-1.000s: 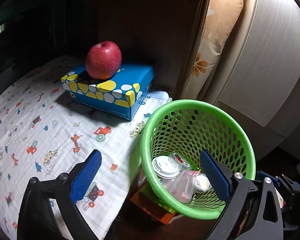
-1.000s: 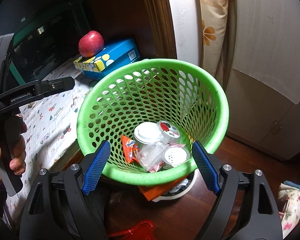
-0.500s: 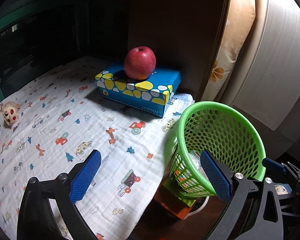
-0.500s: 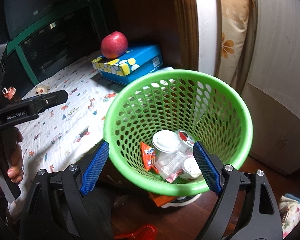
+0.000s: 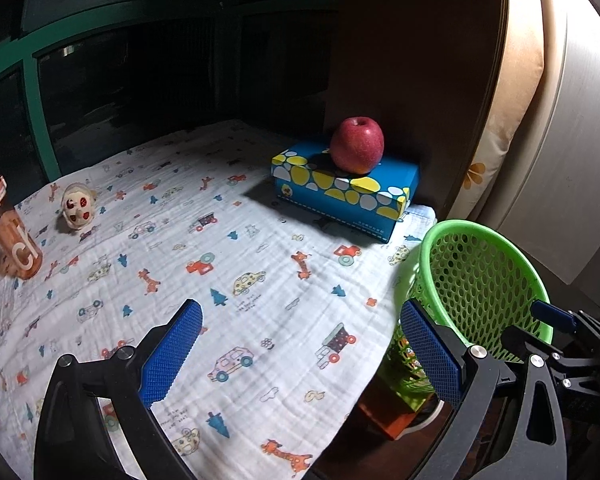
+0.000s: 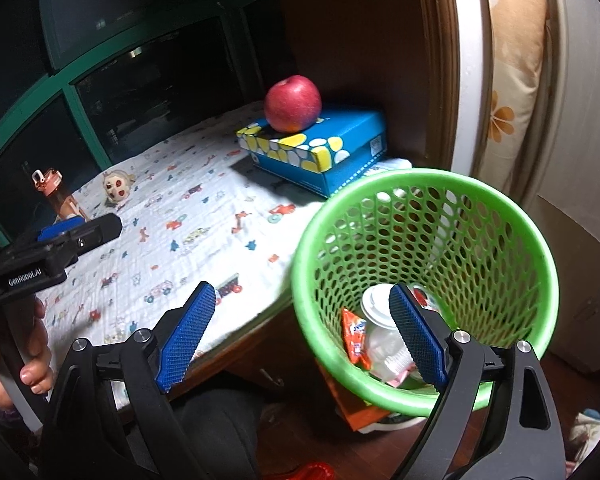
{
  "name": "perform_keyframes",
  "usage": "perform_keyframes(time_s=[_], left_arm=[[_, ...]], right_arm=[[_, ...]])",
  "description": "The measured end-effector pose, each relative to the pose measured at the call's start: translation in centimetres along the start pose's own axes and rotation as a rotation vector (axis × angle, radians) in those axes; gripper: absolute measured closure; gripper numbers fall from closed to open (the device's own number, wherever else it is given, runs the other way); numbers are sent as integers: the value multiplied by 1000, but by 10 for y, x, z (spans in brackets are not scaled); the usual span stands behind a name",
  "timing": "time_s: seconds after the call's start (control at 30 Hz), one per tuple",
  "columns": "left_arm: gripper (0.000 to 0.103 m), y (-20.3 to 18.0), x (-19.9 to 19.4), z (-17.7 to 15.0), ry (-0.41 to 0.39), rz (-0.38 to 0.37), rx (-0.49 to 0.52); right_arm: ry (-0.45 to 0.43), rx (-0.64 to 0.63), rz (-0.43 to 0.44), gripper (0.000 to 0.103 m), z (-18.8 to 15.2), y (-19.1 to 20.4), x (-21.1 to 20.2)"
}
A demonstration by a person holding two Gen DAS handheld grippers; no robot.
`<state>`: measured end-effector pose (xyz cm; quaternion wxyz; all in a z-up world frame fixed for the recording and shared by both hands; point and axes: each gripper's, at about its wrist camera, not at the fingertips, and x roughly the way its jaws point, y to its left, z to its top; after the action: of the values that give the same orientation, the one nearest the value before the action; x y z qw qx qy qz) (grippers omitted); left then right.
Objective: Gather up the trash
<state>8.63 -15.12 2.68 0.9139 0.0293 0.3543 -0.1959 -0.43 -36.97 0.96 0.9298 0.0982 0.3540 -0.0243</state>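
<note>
A green perforated basket (image 6: 496, 204) stands beside the table's right edge; it also shows in the left wrist view (image 5: 476, 236). In it lie white lidded cups (image 6: 376, 308), a clear plastic piece (image 6: 388, 354) and an orange snack wrapper (image 6: 354, 336). My left gripper (image 5: 300, 356) is open and empty over the patterned cloth (image 5: 220, 264). My right gripper (image 6: 300, 336) is open and empty, its right finger over the basket's near rim. The left gripper (image 6: 76, 232) shows at the left of the right wrist view.
A red apple (image 5: 356, 144) rests on a blue spotted tissue box (image 5: 340, 192) at the table's far right. A small toy head (image 5: 78, 206) and an orange bottle (image 5: 10, 228) stand at the left. A cupboard (image 6: 572, 160) and a floral cushion (image 6: 508, 80) are behind the basket.
Both grippers have swung left and pulled back from the basket toward the table. More of the cloth, the toy and the bottle have come into view. Both stayed open.
</note>
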Motion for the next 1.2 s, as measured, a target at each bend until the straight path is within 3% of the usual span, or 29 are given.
perform_keyframes(time_s=[0.7,1.2], left_arm=[[7,77,-50,-31,-34,157,-112],[7,92,-58,-41,-32,181,-152]], right_arm=[[-26,-23,47,12,6,45,1],[-16,-31,58,11,6,59,6]])
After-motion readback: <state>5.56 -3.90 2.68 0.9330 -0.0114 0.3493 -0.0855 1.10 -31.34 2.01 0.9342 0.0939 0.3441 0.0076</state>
